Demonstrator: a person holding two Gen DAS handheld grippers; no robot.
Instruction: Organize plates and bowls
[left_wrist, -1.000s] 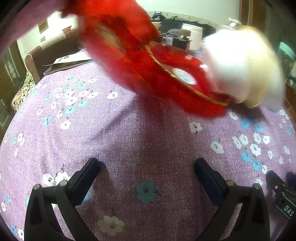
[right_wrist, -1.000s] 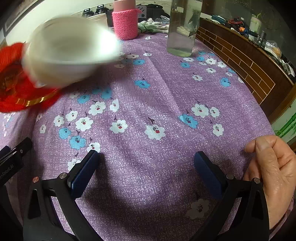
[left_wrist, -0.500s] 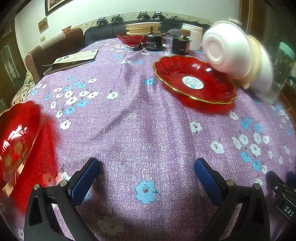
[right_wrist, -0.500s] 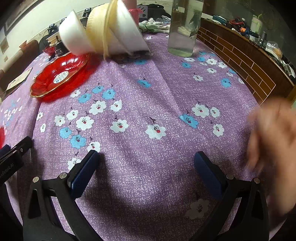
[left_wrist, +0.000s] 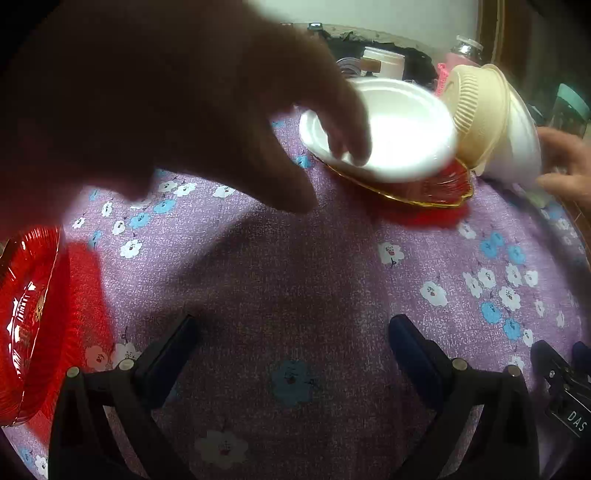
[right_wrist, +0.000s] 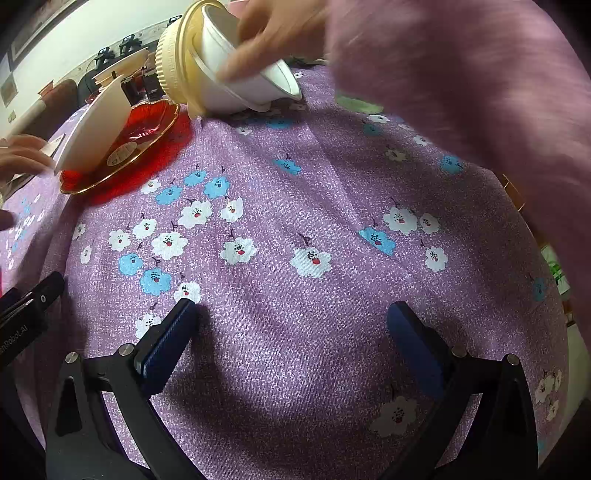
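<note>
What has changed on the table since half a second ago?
A hand has come in and is setting a white foam plate on the red plate; it is tilted. Another hand now grips the tipped stack of bowls. Both grippers, left and right, stay open and empty.

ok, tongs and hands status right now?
Left tongs: open, empty.
Right tongs: open, empty.
One bare hand: on the white plate, over the red plate.
Other hand: gripping the tipped stack of bowls.
</note>
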